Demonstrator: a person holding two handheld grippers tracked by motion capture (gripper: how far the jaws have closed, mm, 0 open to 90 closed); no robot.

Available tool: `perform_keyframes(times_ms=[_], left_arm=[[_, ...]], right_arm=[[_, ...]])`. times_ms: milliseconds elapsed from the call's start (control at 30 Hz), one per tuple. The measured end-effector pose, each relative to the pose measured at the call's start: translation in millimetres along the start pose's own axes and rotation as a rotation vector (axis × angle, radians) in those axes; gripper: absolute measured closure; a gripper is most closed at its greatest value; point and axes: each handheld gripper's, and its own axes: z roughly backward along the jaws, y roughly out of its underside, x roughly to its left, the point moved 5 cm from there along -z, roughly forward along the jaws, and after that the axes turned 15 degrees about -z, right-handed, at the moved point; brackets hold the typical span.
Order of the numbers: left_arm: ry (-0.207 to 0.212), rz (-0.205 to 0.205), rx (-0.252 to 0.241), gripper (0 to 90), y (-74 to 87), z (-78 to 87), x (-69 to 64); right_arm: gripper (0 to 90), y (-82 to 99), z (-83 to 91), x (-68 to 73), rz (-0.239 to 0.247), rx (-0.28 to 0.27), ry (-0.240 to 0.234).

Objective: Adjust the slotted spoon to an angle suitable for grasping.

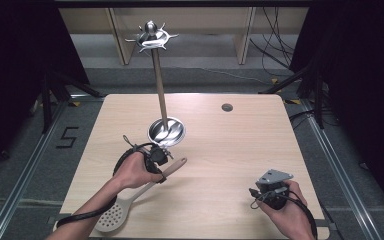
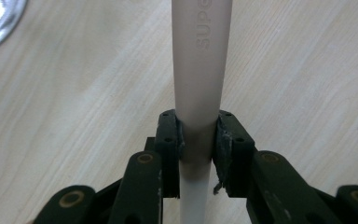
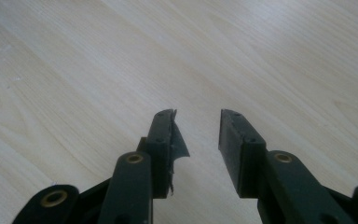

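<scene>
Right up close in the left gripper view, my left hand-held gripper [image 2: 198,140] is clamped on the beige handle of the slotted spoon [image 2: 199,70], both pads pressing its sides. Raised lettering runs along the handle farther up, though I can only read part of it. From the high view, the spoon [image 1: 130,202] lies slantwise across the near left part of the table [image 1: 230,150], its perforated head down by the near edge and the handle end pointing toward the middle. My left hand [image 1: 132,170] is wrapped around that gripper [image 1: 164,156] about midway along the handle.

Just beyond it sits the shiny round base of a metal utensil stand [image 1: 166,131], with a thin pole going up to a ring of hooks at the top.

My right hand-held gripper [image 3: 196,135] is released, jaws apart with nothing between them, just bare wood under it. It's over the near right of the table [image 1: 260,192], well apart from the spoon.
</scene>
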Motion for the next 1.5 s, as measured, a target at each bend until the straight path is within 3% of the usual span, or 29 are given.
perform_keyframes(times_ms=[233,467,567,633,733,933,1100,1267,1300,1400,1433,1467,1500], left_arm=[[-0.047,0.026,-0.098,72.2,7.5,24.0,6.7],[-0.087,0.043,-0.161,72.2,12.2,35.2,4.8],[-0.101,0.035,-0.171,72.1,13.9,39.3,6.6],[-0.109,0.057,-0.188,72.2,13.9,41.0,7.0],[-0.114,0.061,-0.206,72.2,14.1,44.3,8.0],[-0.132,0.083,-0.243,72.2,18.0,54.7,11.4],[-0.152,0.101,-0.280,72.2,22.3,62.5,14.7],[-0.151,0.097,-0.282,72.2,25.8,66.8,17.3],[-0.148,0.116,-0.278,72.2,26.2,66.2,17.5],[-0.154,0.101,-0.286,72.2,25.5,65.4,18.3],[-0.159,0.119,-0.290,72.2,24.9,64.1,17.7],[-0.156,0.117,-0.289,72.2,24.7,64.5,17.2],[-0.159,0.104,-0.288,72.2,24.8,65.3,17.6]], right_arm=[[66.1,0.1,0.2,-0.5,-0.001,-0.002,0.001],[66.1,0.0,0.2,-0.4,-0.002,-0.003,0.002],[66.1,0.1,0.3,-0.6,-0.003,-0.003,0.000],[66.0,0.2,0.3,-0.7,-0.005,-0.004,0.000],[66.1,0.6,1.2,-0.2,-0.025,0.001,-0.002],[66.1,1.6,1.1,-1.9,-0.011,-0.005,0.002],[66.1,1.9,1.6,-1.9,-0.028,-0.006,-0.001],[66.0,1.8,0.4,-2.8,-0.022,-0.006,0.000],[66.0,1.8,0.3,-3.0,-0.022,-0.007,0.000],[66.1,1.4,0.6,-3.8,-0.020,-0.008,-0.002],[66.1,1.1,0.9,-3.8,-0.021,-0.011,-0.003],[66.1,0.4,2.2,-2.9,-0.038,-0.013,-0.005],[66.1,-0.2,1.9,-3.9,-0.025,-0.024,-0.004]])
